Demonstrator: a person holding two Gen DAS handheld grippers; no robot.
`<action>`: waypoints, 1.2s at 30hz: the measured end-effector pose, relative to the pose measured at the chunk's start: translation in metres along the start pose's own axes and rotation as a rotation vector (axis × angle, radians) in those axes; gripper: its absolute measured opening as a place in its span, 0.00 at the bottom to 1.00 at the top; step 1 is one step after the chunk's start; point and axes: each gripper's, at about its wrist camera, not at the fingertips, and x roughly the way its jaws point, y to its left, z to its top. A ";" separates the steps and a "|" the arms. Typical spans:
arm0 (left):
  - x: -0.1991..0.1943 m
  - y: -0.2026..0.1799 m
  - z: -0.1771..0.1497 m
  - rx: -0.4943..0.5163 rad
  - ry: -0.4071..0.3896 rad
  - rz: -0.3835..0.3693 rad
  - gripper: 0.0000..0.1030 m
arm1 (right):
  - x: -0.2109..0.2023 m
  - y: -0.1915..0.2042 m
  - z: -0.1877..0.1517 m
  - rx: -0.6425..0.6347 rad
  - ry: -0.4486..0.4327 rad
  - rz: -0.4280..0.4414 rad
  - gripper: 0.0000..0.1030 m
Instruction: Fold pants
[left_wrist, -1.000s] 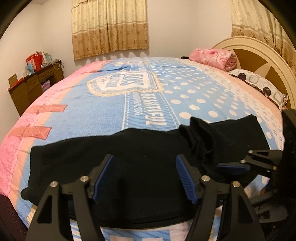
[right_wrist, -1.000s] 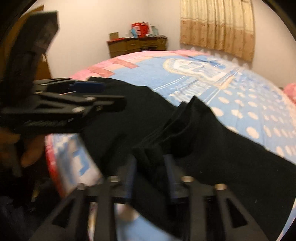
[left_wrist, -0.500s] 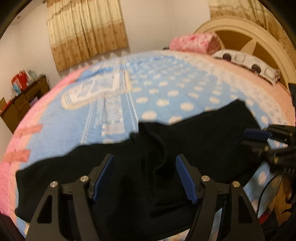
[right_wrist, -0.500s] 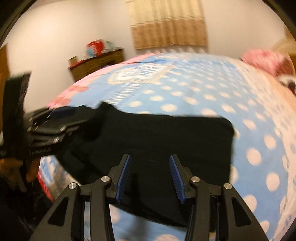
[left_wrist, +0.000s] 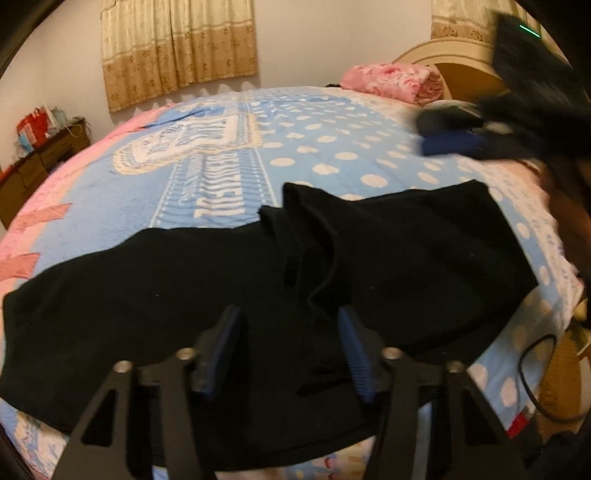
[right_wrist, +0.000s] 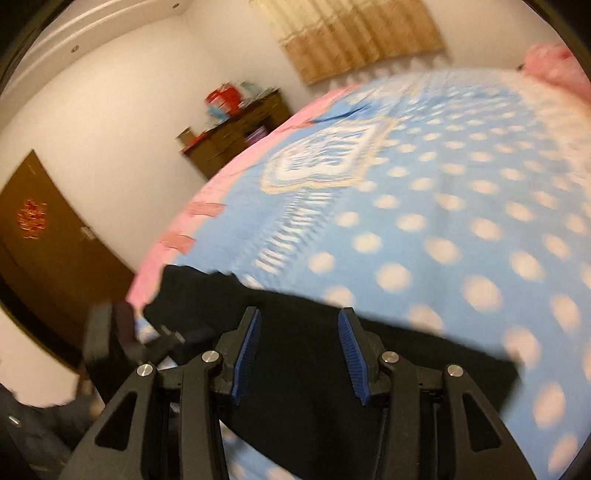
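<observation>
Black pants (left_wrist: 221, 295) lie across the near edge of the bed, spread left to right, with a bunched ridge of cloth (left_wrist: 306, 236) near the middle. My left gripper (left_wrist: 288, 347) is open and empty just above the pants' near edge. My right gripper (right_wrist: 299, 350) is open and empty, over the right part of the pants (right_wrist: 332, 369). The right gripper also shows blurred at the upper right of the left wrist view (left_wrist: 476, 136), lifted above the bed. The left gripper shows at the lower left of the right wrist view (right_wrist: 122, 332).
The bed has a blue polka-dot cover (left_wrist: 332, 155) with a pink border. A pink folded blanket (left_wrist: 388, 81) and a cream headboard (left_wrist: 454, 59) are at the far right. A wooden dresser (left_wrist: 37, 158) stands at the left wall. A brown door (right_wrist: 44, 251) is beside it.
My right gripper has let go of the bunched cloth, opened, and lifted up and to the right. The left gripper has stayed open over the pants' near edge.
</observation>
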 end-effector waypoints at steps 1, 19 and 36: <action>0.000 0.000 -0.001 -0.007 0.003 -0.023 0.35 | 0.018 0.002 0.016 0.000 0.050 0.046 0.44; -0.018 0.063 -0.006 -0.133 -0.002 0.122 0.47 | 0.227 0.041 0.054 0.176 0.645 0.389 0.44; -0.012 0.056 -0.014 -0.119 -0.006 0.139 0.50 | 0.238 0.050 0.069 0.251 0.443 0.415 0.04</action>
